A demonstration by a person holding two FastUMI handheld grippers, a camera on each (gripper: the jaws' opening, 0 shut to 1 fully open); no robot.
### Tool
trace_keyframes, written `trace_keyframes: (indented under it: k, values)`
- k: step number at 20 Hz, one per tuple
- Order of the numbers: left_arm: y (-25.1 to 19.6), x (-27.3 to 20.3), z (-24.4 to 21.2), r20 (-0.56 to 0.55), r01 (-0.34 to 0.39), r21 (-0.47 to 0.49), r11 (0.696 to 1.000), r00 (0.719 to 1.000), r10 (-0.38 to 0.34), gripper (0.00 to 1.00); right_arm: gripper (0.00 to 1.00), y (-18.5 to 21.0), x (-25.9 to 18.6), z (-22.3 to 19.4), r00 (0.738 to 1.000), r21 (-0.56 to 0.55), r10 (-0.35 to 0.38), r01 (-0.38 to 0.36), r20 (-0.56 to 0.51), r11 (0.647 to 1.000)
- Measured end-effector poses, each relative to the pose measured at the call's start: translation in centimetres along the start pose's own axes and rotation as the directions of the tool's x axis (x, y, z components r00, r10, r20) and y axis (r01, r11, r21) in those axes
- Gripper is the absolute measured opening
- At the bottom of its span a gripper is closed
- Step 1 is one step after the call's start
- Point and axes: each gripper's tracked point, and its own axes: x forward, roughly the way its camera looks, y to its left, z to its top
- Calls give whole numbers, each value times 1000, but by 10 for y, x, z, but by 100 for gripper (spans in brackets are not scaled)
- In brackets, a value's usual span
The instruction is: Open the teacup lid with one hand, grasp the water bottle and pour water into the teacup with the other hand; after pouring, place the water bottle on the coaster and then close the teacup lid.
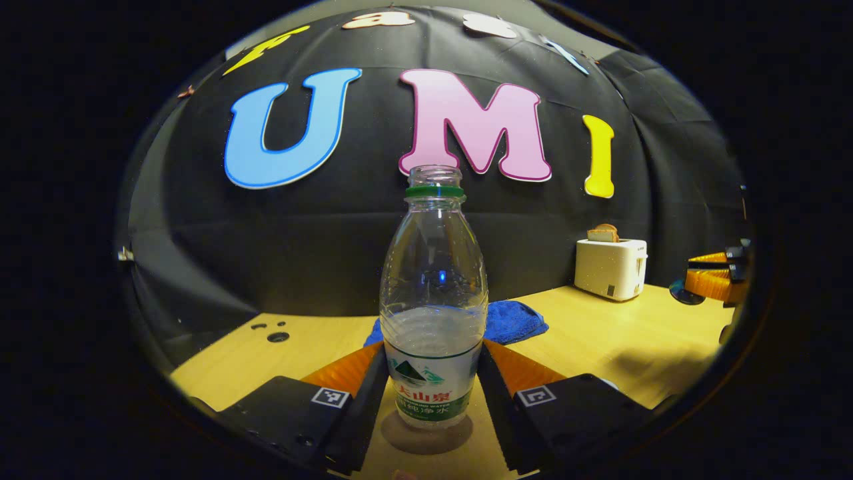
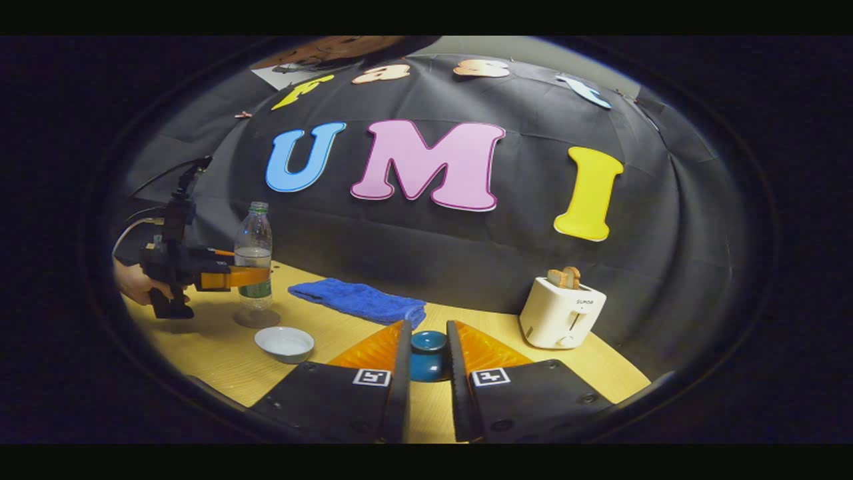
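An uncapped clear water bottle (image 1: 433, 307), about half full, stands upright on a round brown coaster (image 1: 426, 437). My left gripper (image 1: 433, 373) is shut on its labelled lower part, one finger on each side. In the right gripper view the same bottle (image 2: 253, 257) stands on the coaster (image 2: 256, 317) at the left, with the left gripper (image 2: 233, 277) across its label and a hand (image 2: 136, 283) behind it. A pale, shallow teacup (image 2: 284, 343) sits uncovered just in front of the coaster. My right gripper (image 2: 427, 347) is shut on a dark blue teacup lid (image 2: 427, 353).
A folded blue cloth (image 2: 360, 300) lies by the back wall, behind the bottle (image 1: 513, 320). A white toaster (image 2: 563, 313) with bread in it stands at the back right (image 1: 612, 267). The right gripper (image 1: 713, 280) shows at the far right of the wooden table (image 1: 600, 340).
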Motion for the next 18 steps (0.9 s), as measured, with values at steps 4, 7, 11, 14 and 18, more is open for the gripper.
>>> trace_keyframes:
  k: [4,7,11,14,18]
  values:
    - [13,1,-24,-43,-41,-47,998,998,39,77,24,2,1,-2,1000,5,6,-6,-6,1000]
    - [14,5,-31,-60,-48,-68,997,997,44,76,24,4,2,-3,1000,7,11,-11,-9,1000]
    - [18,4,-37,-77,-68,-67,995,995,63,78,24,8,3,-3,1000,13,19,-19,-10,1000]
    - [20,2,-38,-83,-70,-77,995,995,64,83,24,11,3,-4,1000,17,25,-25,-12,1000]
    - [16,-4,-40,-91,-62,-106,992,994,53,93,24,27,3,-1,998,54,68,-68,-4,996]
